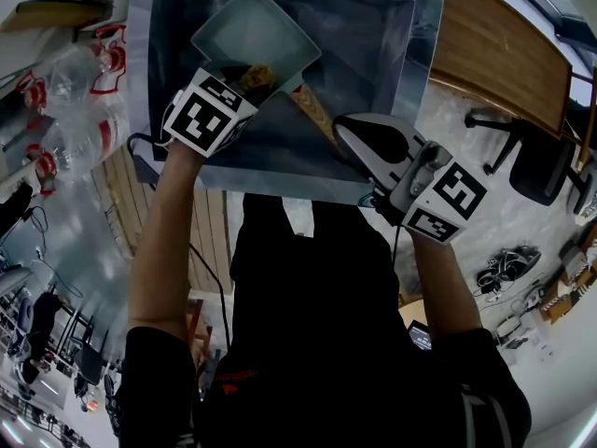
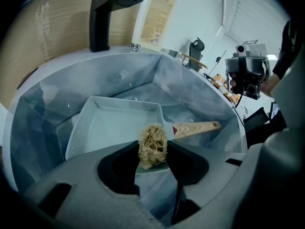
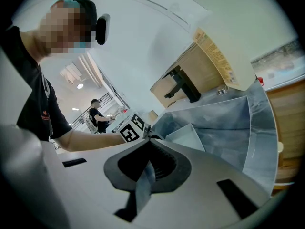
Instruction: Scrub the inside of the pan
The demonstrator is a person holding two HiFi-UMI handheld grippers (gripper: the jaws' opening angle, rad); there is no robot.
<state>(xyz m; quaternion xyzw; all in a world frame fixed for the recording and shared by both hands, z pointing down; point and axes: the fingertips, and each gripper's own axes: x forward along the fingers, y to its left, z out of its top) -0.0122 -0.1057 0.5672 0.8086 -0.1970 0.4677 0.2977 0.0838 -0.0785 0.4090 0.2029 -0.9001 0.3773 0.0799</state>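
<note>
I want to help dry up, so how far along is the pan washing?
Done: the square pale grey pan with a wooden handle lies in the grey sink, and the left gripper pinches the tan fibre scrubber in its fingers. In hand: the scrubber hangs at the pan's near rim. Left: the scrubbing; no suds show. The right gripper holds nothing.
</note>
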